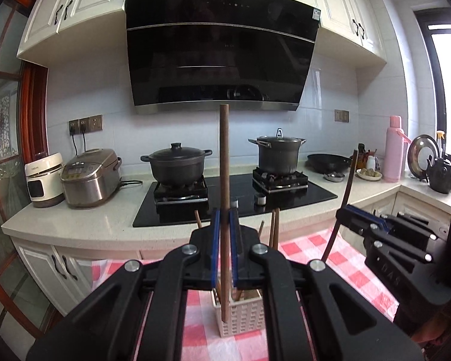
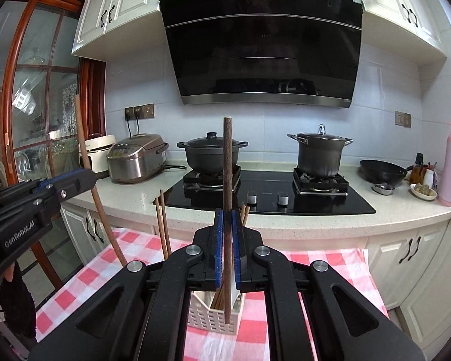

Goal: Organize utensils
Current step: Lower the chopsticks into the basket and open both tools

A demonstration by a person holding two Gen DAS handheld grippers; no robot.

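Observation:
In the left wrist view my left gripper (image 1: 224, 214) is shut on a brown wooden chopstick (image 1: 224, 156) that stands upright, its lower end hanging above a white slotted utensil holder (image 1: 243, 316). More chopsticks (image 1: 274, 225) stick up out of the holder. At the right edge my right gripper (image 1: 360, 221) grips a second, slightly tilted chopstick (image 1: 347, 192). In the right wrist view the right gripper (image 2: 228, 215) pinches its upright chopstick (image 2: 228, 165) over the same holder (image 2: 210, 314). The left gripper (image 2: 67, 182) shows at the left with its chopstick (image 2: 88, 168).
The holder stands on a pink checked cloth (image 2: 84, 276) in front of a counter with a black hob (image 1: 300, 195). On it sit two pots (image 1: 177, 162) (image 1: 278, 153), a rice cooker (image 1: 90, 177) and a wok (image 1: 327, 162). A pink flask (image 1: 394, 147) stands at the right.

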